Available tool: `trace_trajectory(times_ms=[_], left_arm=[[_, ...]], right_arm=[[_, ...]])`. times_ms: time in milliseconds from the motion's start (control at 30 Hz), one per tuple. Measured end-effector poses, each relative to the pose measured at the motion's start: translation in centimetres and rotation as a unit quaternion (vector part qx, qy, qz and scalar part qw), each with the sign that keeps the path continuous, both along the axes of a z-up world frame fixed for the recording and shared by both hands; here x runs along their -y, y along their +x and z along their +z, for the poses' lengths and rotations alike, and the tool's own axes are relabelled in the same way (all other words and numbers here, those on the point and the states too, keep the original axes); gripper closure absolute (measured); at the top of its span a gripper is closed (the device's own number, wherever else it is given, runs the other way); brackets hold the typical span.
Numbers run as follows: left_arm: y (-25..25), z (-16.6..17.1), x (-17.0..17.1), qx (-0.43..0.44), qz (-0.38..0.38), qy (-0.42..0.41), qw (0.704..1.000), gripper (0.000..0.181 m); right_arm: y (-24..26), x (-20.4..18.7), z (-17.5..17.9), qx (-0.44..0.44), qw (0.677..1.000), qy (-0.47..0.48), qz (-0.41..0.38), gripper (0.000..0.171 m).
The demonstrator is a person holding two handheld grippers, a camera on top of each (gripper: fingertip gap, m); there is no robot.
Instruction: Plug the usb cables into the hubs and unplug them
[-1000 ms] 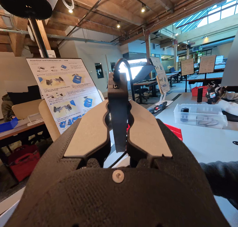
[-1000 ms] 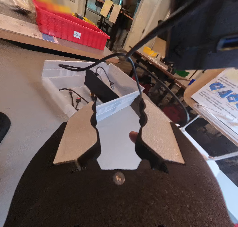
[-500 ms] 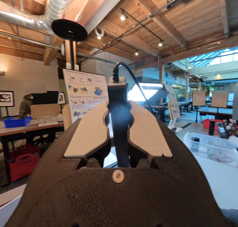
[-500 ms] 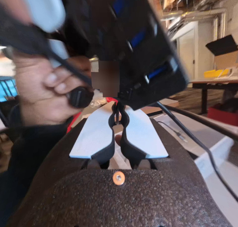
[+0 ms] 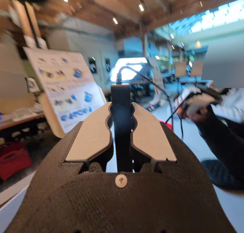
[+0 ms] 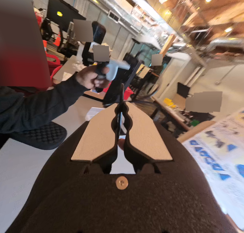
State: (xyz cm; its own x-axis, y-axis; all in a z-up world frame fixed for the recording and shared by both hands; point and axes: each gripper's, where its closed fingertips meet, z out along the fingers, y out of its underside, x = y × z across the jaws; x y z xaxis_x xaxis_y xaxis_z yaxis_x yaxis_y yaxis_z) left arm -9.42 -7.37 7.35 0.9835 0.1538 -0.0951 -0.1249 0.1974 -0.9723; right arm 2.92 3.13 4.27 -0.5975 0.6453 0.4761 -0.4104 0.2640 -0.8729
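We saw the left tool (image 5: 121, 107) clenched on a black hub (image 5: 120, 107) that stood upright between its fingers (image 5: 92, 131), raised clear above the white desk (image 5: 187, 136), with a black cable (image 5: 122, 71) rising from the hub's top end and arching off to the right. To its left an instruction board (image 5: 63, 84) leaned near the desk's edge, and beyond that edge the floor dropped away to a red bag (image 5: 13, 159). To the right, a hand (image 5: 198, 106) with a dark sleeve held the other tool, and thin leads hung below it over open desk. In the right wrist view we saw the right tool (image 6: 120, 107) pinched on a thin black cable (image 6: 120, 115) running straight up between its fingertips, held in the air over bare desk, with a clear bin's corner (image 6: 92, 111) just behind the fingers. The left hand (image 6: 91, 78) gripped its own tool's handle up and to the left, well apart from ours, and a dark pad (image 6: 43, 135) lay under that sleeve. Half a second before, the hub had filled the right view just above the fingertips; now it sat farther off, so the two tools had drawn apart. The left view had swung back down and leftward toward the board, and both views were smeared by motion.
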Motion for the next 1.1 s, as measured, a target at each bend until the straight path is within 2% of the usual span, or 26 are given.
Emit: trace_trajectory(times_ms=[100, 200, 333, 467, 600, 733, 867, 967, 1100], left_arm=[[2.7, -3.2, -3.3, 0.016, -0.097, -0.093, 0.991, 0.157], [6.4, -5.4, -5.5, 0.043, -0.222, -0.138, 0.964, 0.157], [9.5, -7.2, -7.1, 0.095, -0.346, -0.162, 0.919, 0.157], [10.5, -7.7, -7.5, 0.131, -0.427, -0.147, 0.882, 0.157], [10.2, -8.7, -8.4, 0.158, -0.459, -0.138, 0.863, 0.157], [9.3, -8.7, -8.9, 0.191, -0.468, -0.118, 0.855, 0.157], [8.9, -9.2, -8.2, 0.204, -0.502, -0.117, 0.832, 0.157], [9.0, -10.9, -7.6, 0.196, -0.529, -0.147, 0.812, 0.157], [9.8, -13.5, -7.9, 0.190, -0.552, -0.195, 0.789, 0.157]], right_arm=[[-0.3, -4.2, 0.9, -0.033, 0.995, 0.005, -0.094, 0.167], [-2.5, -7.2, -0.4, -0.017, 0.985, 0.012, -0.169, 0.167], [-5.7, -6.0, -4.3, 0.042, 0.990, 0.020, -0.136, 0.167], [-7.6, -3.0, -7.4, 0.090, 0.995, -0.021, -0.040, 0.166], [-8.3, -1.3, -9.1, 0.120, 0.992, -0.040, 0.005, 0.164], [-9.1, -3.1, -10.6, 0.150, 0.987, 0.012, -0.051, 0.149], [-7.1, -3.1, -11.9, 0.178, 0.982, 0.068, -0.009, 0.146], [-6.2, -2.4, -12.6, 0.176, 0.977, 0.124, -0.008, 0.131], [-4.8, 0.8, -13.4, 0.171, 0.967, 0.186, 0.021, 0.113]])
